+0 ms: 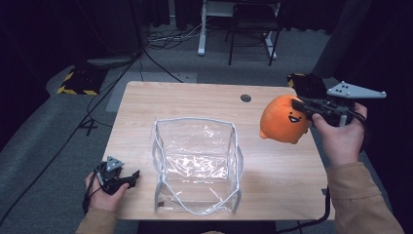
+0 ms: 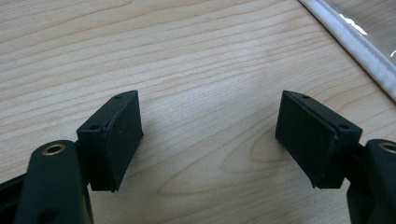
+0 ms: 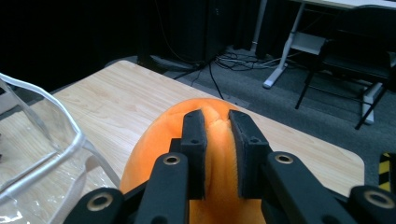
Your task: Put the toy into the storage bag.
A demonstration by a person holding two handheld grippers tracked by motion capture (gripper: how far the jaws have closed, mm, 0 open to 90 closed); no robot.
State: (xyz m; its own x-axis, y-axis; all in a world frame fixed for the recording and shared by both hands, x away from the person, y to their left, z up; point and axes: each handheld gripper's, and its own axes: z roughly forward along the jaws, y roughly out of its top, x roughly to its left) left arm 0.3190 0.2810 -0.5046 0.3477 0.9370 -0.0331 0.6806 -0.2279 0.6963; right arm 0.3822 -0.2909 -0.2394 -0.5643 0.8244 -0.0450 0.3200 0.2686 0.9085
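Note:
An orange plush toy with a smiling face hangs above the table's right side, pinched by my right gripper, which is shut on a fold of it. In the right gripper view the two black pads squeeze the orange plush toy between them. A clear plastic bag with white piping stands open at the table's middle, left of the toy. My left gripper rests at the table's front left corner, open with nothing between its fingers.
The wooden table has a round cable hole at the back right. A chair and desk legs stand on the grey floor behind. The bag's white edge lies to the right of my left gripper.

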